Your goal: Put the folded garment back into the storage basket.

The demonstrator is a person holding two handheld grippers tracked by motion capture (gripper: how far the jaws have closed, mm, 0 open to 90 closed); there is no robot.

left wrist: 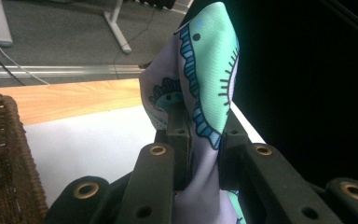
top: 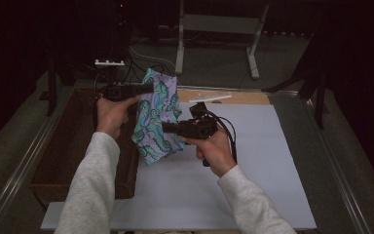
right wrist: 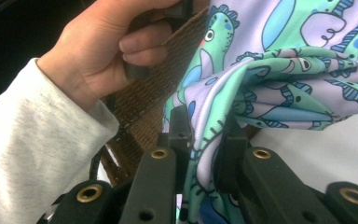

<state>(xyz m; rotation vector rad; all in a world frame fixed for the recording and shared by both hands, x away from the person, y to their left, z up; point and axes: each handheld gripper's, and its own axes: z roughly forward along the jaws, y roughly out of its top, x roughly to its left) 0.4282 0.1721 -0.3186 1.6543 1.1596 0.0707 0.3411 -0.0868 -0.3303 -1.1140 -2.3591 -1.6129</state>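
A patterned cloth (top: 156,114), lilac with green and blue creatures, hangs in the air between both grippers above the white mat (top: 233,185). My left gripper (top: 148,88) is shut on its upper edge; in the left gripper view the cloth (left wrist: 205,88) rises pinched between the black jaws. My right gripper (top: 168,127) is shut on the lower part of the cloth (right wrist: 270,74), which bunches up ahead of the jaws. The left hand (right wrist: 107,51) shows in the right gripper view.
A brown wicker basket (top: 73,141) stands at the left of the mat, just under the left hand. A wooden board (top: 243,97) lies along the mat's far edge. A metal frame's legs (top: 253,53) stand on the floor beyond the table.
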